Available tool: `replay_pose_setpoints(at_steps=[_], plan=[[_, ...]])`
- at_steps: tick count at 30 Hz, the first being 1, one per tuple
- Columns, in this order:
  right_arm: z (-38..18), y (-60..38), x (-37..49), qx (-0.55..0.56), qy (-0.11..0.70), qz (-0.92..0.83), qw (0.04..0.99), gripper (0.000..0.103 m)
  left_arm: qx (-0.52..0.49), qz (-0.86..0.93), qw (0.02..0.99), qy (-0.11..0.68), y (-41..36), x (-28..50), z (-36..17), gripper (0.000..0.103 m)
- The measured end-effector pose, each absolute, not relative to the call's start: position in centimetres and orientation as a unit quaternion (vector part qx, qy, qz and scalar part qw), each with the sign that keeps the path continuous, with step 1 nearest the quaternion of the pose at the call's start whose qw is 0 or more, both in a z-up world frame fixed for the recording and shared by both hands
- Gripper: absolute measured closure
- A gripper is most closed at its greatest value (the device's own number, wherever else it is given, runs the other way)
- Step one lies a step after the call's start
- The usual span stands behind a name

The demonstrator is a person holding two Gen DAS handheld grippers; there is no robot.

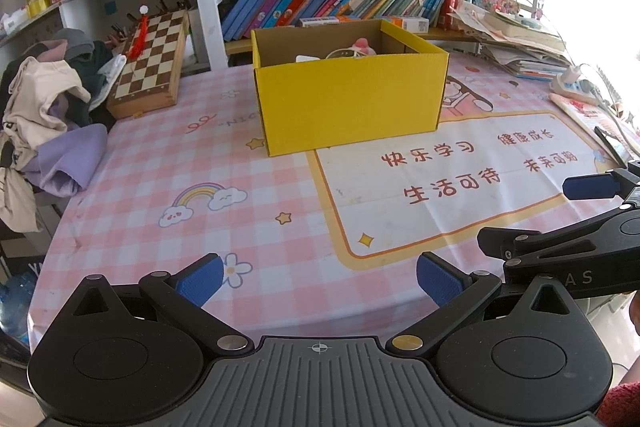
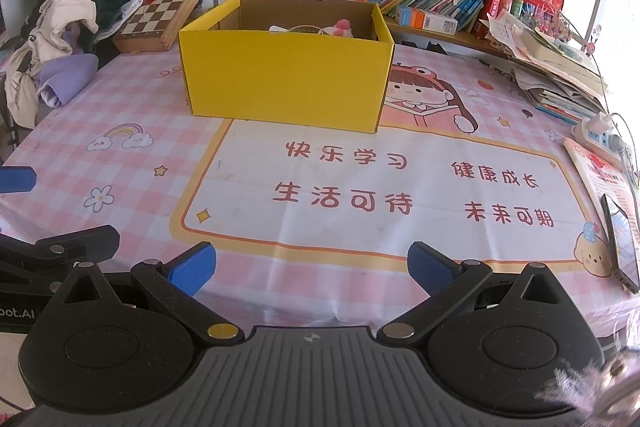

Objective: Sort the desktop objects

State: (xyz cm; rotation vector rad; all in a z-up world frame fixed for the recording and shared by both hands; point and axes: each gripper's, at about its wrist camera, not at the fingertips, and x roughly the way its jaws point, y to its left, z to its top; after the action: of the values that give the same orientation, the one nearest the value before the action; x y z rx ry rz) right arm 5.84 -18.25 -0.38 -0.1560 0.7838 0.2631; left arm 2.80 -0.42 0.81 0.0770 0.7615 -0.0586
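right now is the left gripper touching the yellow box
Apart. The left wrist view shows the open left gripper well short of the yellow box, bare tablecloth between.

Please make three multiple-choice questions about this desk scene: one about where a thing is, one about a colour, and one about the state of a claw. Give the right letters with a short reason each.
1. Where does the chessboard lie?
A. inside the box
B. on the table, left of the yellow box
C. on the top shelf

2. What colour are the pads of the right claw?
A. blue
B. red
C. green

3. How is the left claw?
A. shut on a pen
B. shut and empty
C. open and empty

Answers: 1 B, it lies by the clothes pile, left of the box. 2 A, both pads show blue. 3 C, its fingers stand wide apart with only tablecloth between.
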Motion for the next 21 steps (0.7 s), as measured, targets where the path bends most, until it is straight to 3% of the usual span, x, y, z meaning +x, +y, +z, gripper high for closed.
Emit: replay_pose_setpoints(at_steps=[21], plan=[[-0.45,-17.87,6.02,-0.077,0.384,0.123,0.912,0.0,0.039,-0.033,0.927,0.372,-0.28,2.9,0.68,0.0]])
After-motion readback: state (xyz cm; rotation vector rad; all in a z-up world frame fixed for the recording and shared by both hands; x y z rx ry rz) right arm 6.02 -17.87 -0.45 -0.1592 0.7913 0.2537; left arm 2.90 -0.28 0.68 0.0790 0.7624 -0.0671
